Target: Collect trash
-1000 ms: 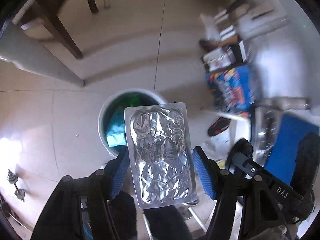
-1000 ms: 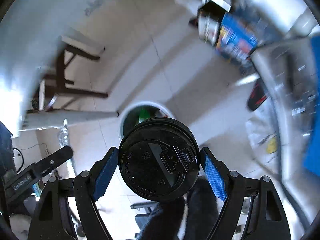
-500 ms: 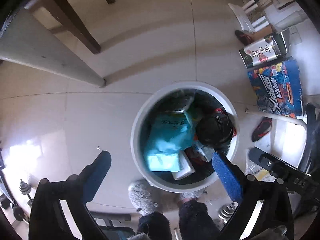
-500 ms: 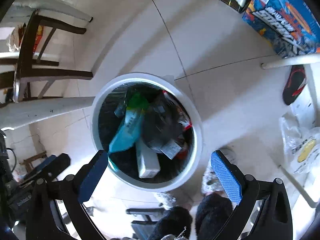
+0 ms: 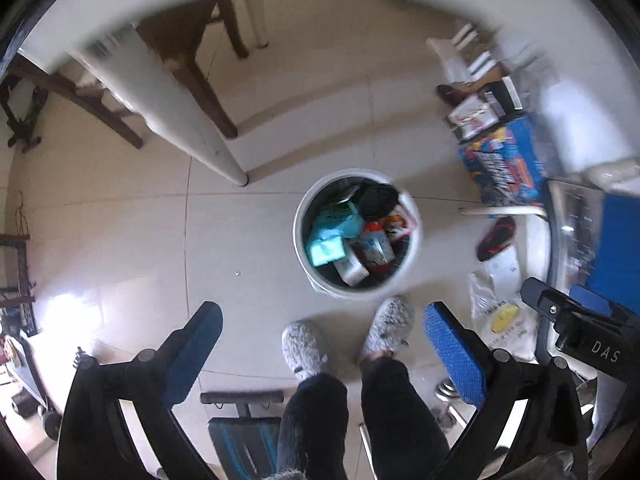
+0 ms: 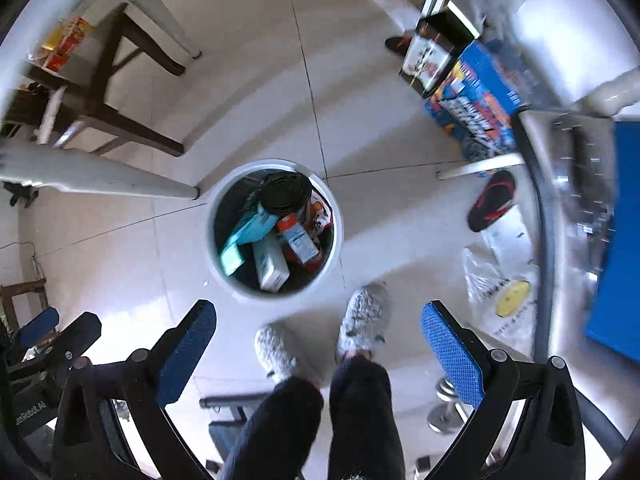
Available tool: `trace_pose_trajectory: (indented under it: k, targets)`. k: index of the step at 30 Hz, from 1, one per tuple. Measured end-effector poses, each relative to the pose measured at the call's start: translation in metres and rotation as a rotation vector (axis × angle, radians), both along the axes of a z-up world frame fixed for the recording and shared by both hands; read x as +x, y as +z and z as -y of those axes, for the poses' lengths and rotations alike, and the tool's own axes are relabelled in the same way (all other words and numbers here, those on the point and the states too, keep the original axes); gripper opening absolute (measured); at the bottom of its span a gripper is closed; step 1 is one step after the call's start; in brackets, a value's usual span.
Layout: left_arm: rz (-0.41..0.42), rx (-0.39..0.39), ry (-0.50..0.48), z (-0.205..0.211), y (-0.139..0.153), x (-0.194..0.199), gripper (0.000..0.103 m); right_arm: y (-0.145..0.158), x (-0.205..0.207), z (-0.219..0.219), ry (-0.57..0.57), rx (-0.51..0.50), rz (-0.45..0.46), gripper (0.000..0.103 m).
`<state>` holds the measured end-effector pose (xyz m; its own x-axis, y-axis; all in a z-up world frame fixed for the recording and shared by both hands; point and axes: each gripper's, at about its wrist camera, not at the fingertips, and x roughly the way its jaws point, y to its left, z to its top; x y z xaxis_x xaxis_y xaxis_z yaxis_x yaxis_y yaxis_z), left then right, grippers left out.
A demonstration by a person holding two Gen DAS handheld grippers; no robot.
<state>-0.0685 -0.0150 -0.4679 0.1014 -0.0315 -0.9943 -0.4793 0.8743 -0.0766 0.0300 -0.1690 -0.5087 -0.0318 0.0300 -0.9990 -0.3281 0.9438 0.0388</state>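
Pale floor tiles [image 6: 248, 80] are lying under one white trash bin [image 6: 335, 240], which is standing upright just ahead of the person's two grey slippers [image 6: 362, 316]. Inside the bin one black cup lid [image 6: 285, 193] is resting on top, beside one teal packet [image 6: 250, 232], one white carton [image 6: 272, 268] and one red-and-white carton [image 6: 298, 238]; further contents are too jumbled to count. One left gripper [image 5: 322, 354] is hanging above the floor with both blue pads spread wide and nothing between them, its jaws having just been opening. One right gripper [image 6: 318, 350] is showing the same: pads wide apart, empty, jaws just opened. One blue printed box [image 6: 476, 100] and one black-and-red sandal [image 6: 490, 202] are lying well apart from the bin.
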Motion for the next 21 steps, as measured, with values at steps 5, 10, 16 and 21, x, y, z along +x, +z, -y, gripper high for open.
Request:
trace_pose_trajectory:
  k: [5,10,16,21]
  targets:
    - [0.029,0.03,-0.051,0.016,0.087,-0.022,0.103,0.11,-0.029,0.012,0.028,0.038,0.024,0.103]
    - [0.109,-0.029,-0.028,0.028,0.173,-0.043,0.103,0.208,-0.053,0.029,0.033,0.12,0.018,0.103]
    - [0.241,-0.083,0.026,0.049,0.261,-0.065,0.103,0.315,-0.076,0.045,0.109,0.239,0.049,0.103]
    - [0.311,-0.113,0.028,0.07,0.307,-0.081,0.103,0.386,-0.09,0.062,0.14,0.339,0.073,0.103]
